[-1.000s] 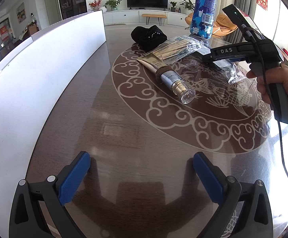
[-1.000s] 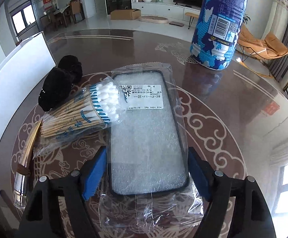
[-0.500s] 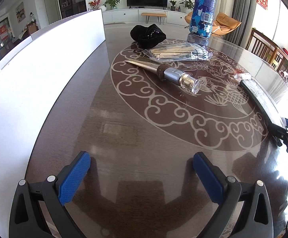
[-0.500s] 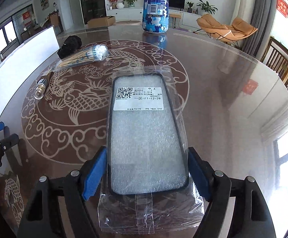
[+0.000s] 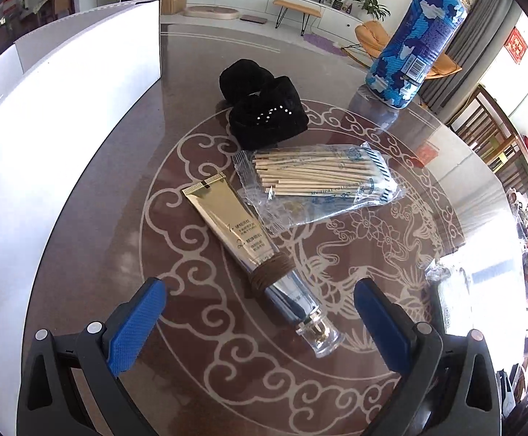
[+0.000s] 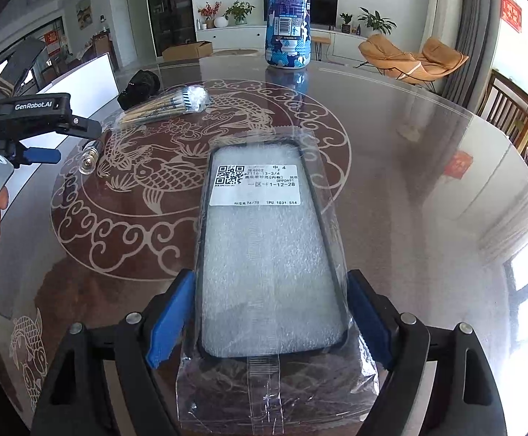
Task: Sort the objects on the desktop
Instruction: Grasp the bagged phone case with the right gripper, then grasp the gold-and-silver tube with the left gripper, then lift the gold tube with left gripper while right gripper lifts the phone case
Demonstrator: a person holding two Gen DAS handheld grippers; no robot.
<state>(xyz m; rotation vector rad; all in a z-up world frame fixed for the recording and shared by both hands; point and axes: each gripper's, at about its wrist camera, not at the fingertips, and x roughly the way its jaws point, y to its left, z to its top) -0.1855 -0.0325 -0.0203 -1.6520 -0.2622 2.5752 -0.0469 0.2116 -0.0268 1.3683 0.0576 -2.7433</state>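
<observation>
My right gripper (image 6: 267,314) is shut on a bagged phone case (image 6: 264,254) with a white label, held near the table's right side. My left gripper (image 5: 260,323) is open and empty, just above a gold and silver tube (image 5: 253,261) that lies between its fingers. A bag of cotton swabs (image 5: 322,185) lies beyond the tube, and a black hair band (image 5: 264,112) beyond that. In the right wrist view I see the left gripper (image 6: 42,154) at the far left, next to the tube's cap (image 6: 89,160).
A tall blue and white canister (image 5: 413,40) stands at the far side of the round patterned table (image 5: 336,374). A white board (image 5: 46,109) stands along the left edge. Chairs (image 6: 518,116) stand off the table's right.
My left gripper has moved forward over the tube. My right gripper has carried the phone case back and to the right, away from the swabs.
</observation>
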